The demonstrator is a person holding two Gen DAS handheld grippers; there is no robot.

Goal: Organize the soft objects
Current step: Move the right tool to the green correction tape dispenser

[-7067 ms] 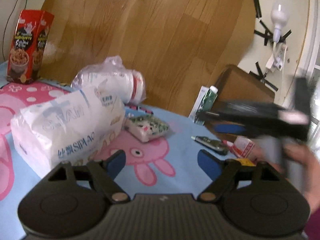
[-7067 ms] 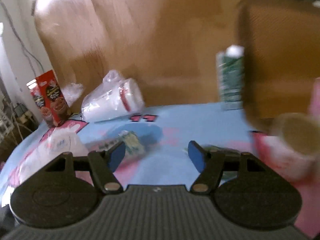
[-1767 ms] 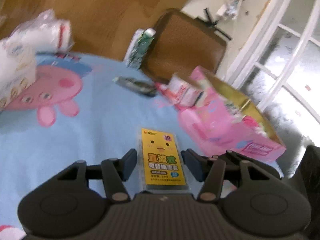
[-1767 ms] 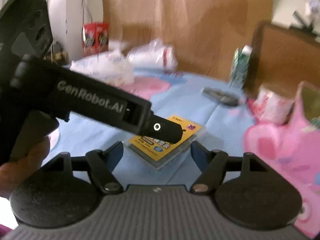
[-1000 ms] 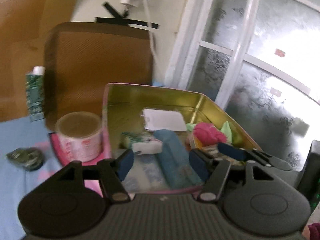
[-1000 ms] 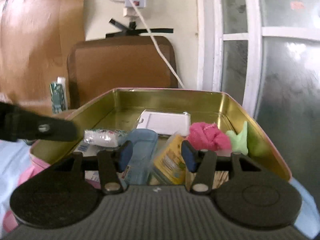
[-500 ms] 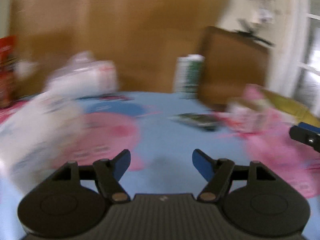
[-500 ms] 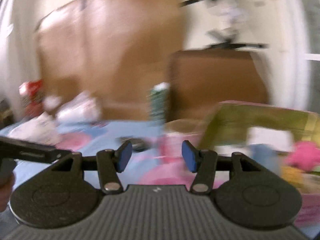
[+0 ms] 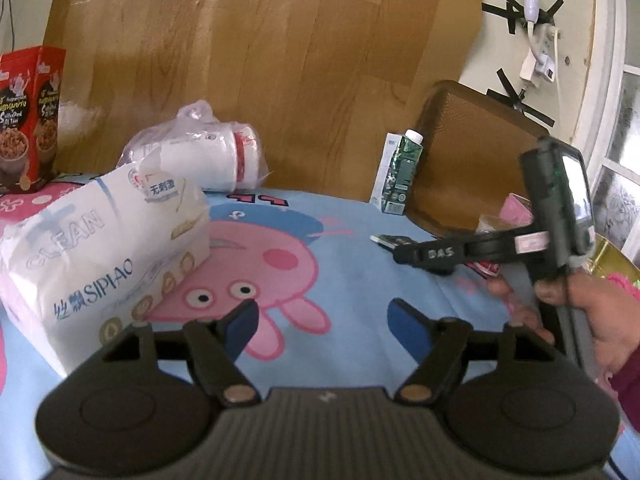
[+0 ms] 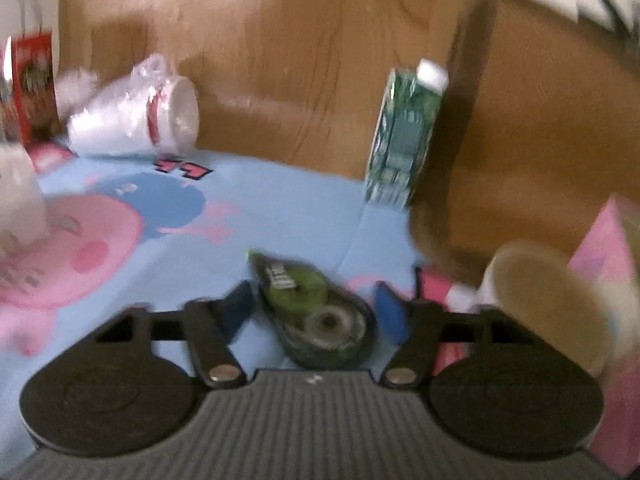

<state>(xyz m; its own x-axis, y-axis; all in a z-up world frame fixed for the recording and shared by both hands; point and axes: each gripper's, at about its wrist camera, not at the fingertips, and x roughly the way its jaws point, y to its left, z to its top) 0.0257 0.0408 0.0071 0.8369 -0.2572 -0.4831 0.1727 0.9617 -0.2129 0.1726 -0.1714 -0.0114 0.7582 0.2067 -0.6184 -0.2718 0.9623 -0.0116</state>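
Left tool [image 9: 320,326]: jaws opening, nothing between; tissue pack [image 9: 96,248] beside it at the table's left edge. Right tool [image 10: 314,306]: apart, straddling what seems a tape dispenser [image 10: 316,316], untouched; carton [image 10: 404,136] behind.

1 tissue pack [image 9: 100,248], 1 carton [image 9: 401,172]
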